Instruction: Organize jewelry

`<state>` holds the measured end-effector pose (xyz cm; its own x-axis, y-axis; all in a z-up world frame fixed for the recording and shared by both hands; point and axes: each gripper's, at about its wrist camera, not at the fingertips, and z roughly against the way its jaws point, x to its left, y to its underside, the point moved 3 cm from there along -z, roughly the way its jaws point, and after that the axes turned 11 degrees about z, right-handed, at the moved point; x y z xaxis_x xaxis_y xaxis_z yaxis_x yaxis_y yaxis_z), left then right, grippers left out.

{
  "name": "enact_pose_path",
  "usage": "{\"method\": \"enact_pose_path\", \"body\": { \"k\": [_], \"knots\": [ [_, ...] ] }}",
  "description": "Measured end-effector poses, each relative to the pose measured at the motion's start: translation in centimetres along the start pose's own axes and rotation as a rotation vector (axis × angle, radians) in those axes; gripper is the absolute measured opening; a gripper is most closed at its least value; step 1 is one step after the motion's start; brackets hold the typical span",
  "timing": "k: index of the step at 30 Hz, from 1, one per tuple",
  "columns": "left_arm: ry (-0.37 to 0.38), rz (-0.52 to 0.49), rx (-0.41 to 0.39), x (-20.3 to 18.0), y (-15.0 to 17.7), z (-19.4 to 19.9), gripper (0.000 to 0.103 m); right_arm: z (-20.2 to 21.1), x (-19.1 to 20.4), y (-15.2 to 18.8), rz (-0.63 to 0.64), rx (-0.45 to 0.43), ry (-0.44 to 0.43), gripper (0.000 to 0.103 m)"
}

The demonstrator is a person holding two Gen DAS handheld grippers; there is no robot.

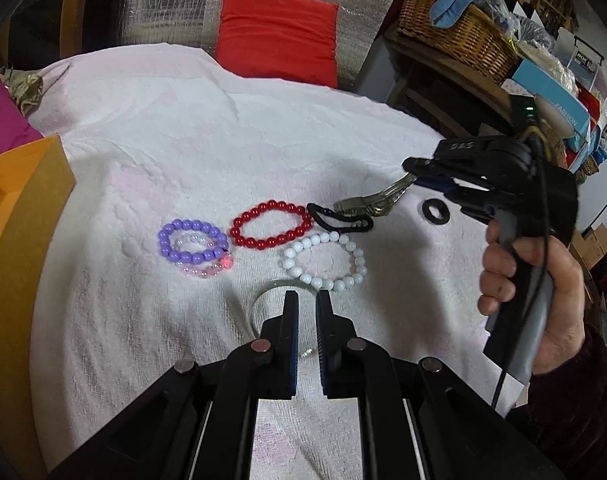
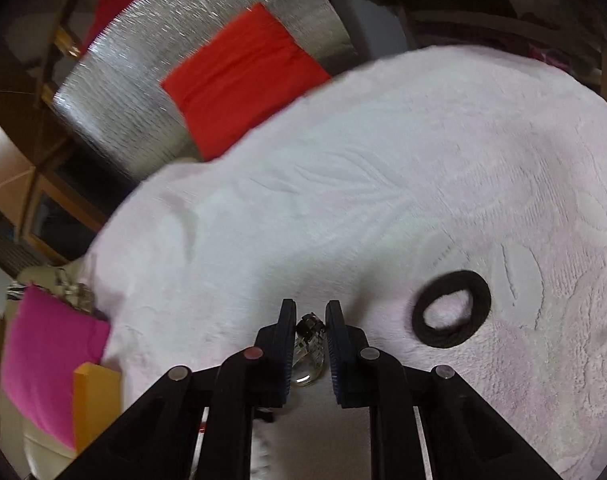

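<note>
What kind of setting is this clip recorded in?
Probably a lived-in home room, not a lab. A pinkish-white towel covers the work surface, a red cushion leans behind it, and a cluttered shelf beside it holds a wicker basket and boxes.

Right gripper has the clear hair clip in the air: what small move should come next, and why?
Probably lower it onto bare towel beside the red bracelet and then release. The right gripper holds the clear hair clip above the black hair clip; the bracelets already lie grouped together.
</note>
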<state>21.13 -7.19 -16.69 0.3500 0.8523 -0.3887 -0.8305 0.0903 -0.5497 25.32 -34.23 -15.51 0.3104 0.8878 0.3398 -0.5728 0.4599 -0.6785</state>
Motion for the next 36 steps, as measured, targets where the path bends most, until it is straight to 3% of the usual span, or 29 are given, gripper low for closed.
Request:
{"method": "enact_pose_path", "body": {
  "k": [8, 11, 13, 15, 17, 19, 22, 24, 26, 28, 36],
  "knots": [
    [-0.006, 0.006, -0.036, 0.7, 0.1, 2.0, 0.008, 5.3, 3.3, -0.6, 0.098, -0.154, -0.052, 0.017],
    [0.024, -0.019, 0.013, 0.7, 0.9, 1.6, 0.008, 6.5, 4.5, -0.5, 0.138, -0.192, -0.053, 0.017],
    [-0.014, -0.021, 0.027, 0.8, 1.6, 1.0, 0.010, 6.5, 4.9, -0.3, 0.149, -0.196, -0.061, 0.017],
    [-0.008, -0.028, 0.062, 0.6, 2.1, 0.1, 0.016, 6.1, 5.0, -0.2, 0.146, -0.180, -0.062, 0.016],
    [-0.011, -0.029, 0.081, 0.2, 2.3, -0.7, 0.048, 5.5, 4.8, -0.1, 0.132, -0.162, -0.064, 0.016],
    [-0.018, -0.056, 0.073, -0.5, 2.4, -1.2, 0.058, 5.0, 4.5, 0.0, 0.123, -0.146, -0.061, 0.016],
    [-0.071, -0.071, 0.087, -0.5, 2.4, -2.1, 0.059, 5.0, 3.8, 0.0, 0.119, -0.140, -0.055, 0.017],
    [-0.094, -0.027, 0.081, 0.5, 2.0, -2.4, 0.061, 5.0, 3.4, -0.1, 0.115, -0.139, -0.051, 0.017],
    [-0.106, 0.015, 0.072, 1.3, 1.5, -2.8, 0.070, 4.9, 2.9, 0.0, 0.104, -0.132, -0.054, 0.017],
    [-0.123, 0.032, 0.075, 1.7, 1.4, -3.3, 0.070, 4.7, 2.7, 0.0, 0.094, -0.123, -0.060, 0.017],
    [-0.109, -0.030, 0.089, -0.2, 1.8, -4.9, 0.082, 4.6, 3.4, 0.4, 0.116, -0.116, -0.069, 0.017]
  ]
}}
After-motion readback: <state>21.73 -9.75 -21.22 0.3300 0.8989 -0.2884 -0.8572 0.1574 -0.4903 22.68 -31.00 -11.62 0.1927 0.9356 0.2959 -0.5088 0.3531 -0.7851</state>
